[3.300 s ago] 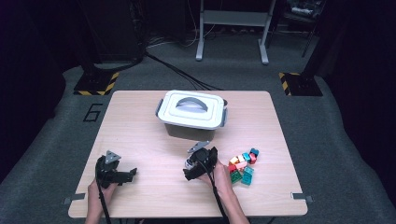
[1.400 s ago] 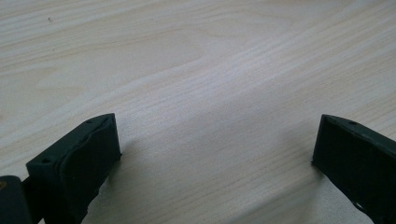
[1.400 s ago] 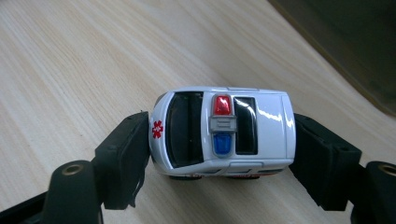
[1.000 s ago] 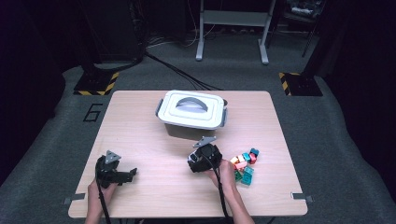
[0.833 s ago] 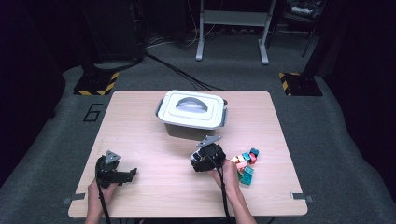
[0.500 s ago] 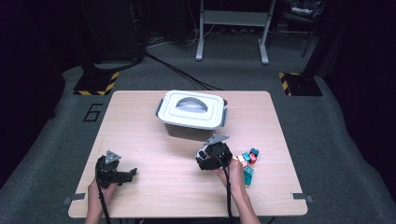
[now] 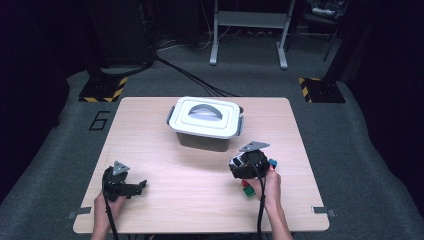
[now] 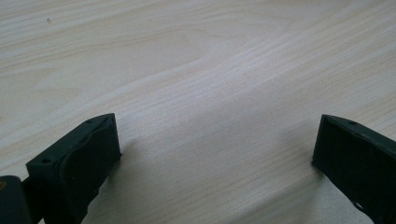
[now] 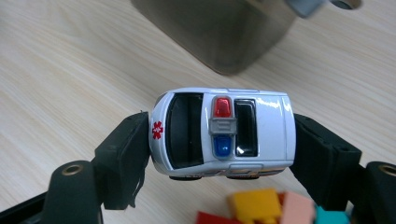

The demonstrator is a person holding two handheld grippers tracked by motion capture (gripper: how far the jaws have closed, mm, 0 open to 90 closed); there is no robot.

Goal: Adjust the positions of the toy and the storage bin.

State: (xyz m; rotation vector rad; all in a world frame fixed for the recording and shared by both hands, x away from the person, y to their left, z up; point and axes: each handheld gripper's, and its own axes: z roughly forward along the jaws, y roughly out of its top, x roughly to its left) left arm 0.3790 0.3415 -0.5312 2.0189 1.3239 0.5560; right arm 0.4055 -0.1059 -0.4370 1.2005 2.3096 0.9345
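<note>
The right gripper (image 9: 219,154) clamps a white toy ambulance (image 9: 224,133) end to end, above the wooden table (image 7: 165,150) just before the lidded grey storage box (image 7: 206,122), coloured building blocks (image 9: 266,207) beneath it. The left gripper (image 8: 217,154) sits spread wide, empty, on bare wood.

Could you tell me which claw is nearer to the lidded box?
The right. The right claw, holding a toy car, is just off the box's near right corner; the left claw sits open by the table's near left edge.
</note>
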